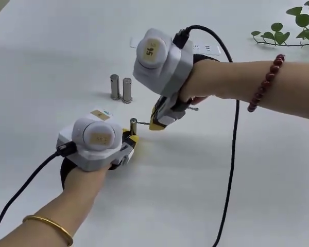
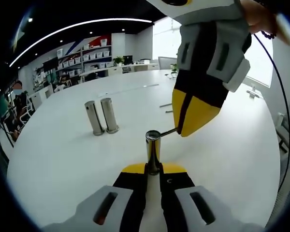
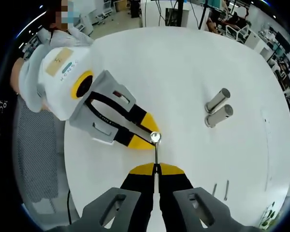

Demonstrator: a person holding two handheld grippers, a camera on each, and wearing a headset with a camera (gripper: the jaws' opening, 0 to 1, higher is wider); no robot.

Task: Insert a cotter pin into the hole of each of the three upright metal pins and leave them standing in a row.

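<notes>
Left gripper (image 2: 153, 169): jaws pinching one metal pin (image 2: 153, 145), which stands upright on the white table (image 1: 195, 170).
Right gripper (image 3: 156, 169): jaws pressed on a cotter pin (image 3: 156, 153), its tip at that pin's head.
Two other metal pins (image 1: 121, 88): standing side by side, apart from both grippers.

Head view looks down on the surface (image 1: 278, 195); both gripper views sit close, facing each other, sharing the metal pin (image 2: 153, 147) toward 6 o'clock.

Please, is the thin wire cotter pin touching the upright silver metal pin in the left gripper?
Touching: in the left gripper view the thin cotter pin meets the upright silver pin near its top.
</notes>
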